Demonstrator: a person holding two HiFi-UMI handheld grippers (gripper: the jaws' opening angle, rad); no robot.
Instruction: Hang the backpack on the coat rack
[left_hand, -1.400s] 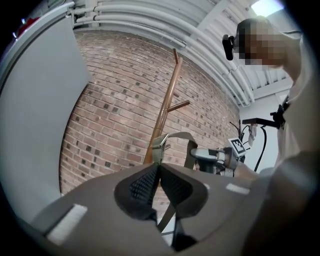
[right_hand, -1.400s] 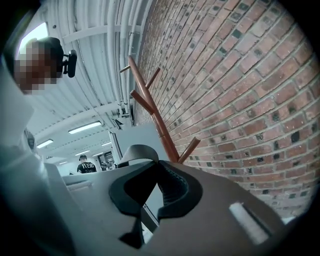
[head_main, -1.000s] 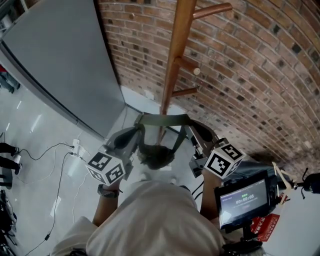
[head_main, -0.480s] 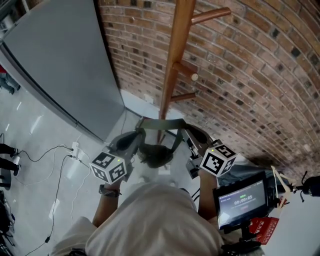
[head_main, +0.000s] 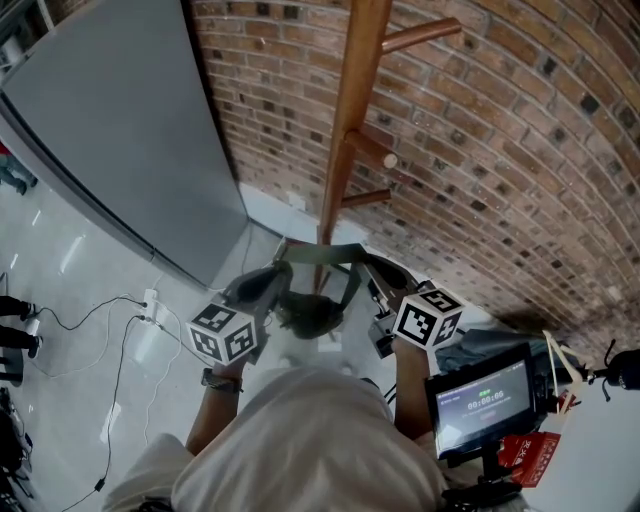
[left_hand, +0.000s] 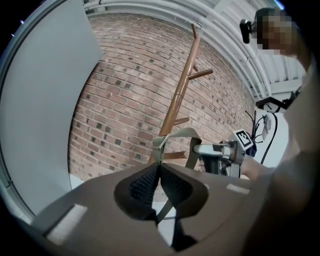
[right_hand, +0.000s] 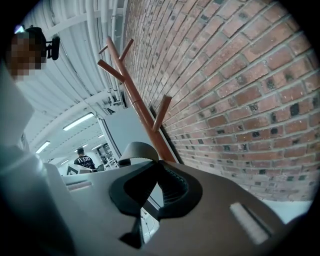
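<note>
Left gripper (head_main: 268, 283) is closed, pads pinching the backpack's green strap (head_main: 321, 254); in the left gripper view the jaws meet on the webbing right at its buckle end (left_hand: 159, 150). Right gripper (head_main: 377, 272) is also closed, clamped on the other end of that strap (right_hand: 136, 150). The strap runs flat between the two grippers, and the dark backpack (head_main: 310, 312) hangs bunched under it, close in front of the person's chest. The strap crosses in front of the pole of the wooden coat rack (head_main: 346, 120), lower in the head view than the lowest peg (head_main: 366, 196) and not hooked on any peg. Can't tell whether the strap touches the pole. Brick wall (head_main: 490, 150) is behind the rack, with a grey panel (head_main: 120, 130) to the left. Cables (head_main: 112, 330) lie on the floor at left. A lit screen (head_main: 482, 398) is at lower right.
</note>
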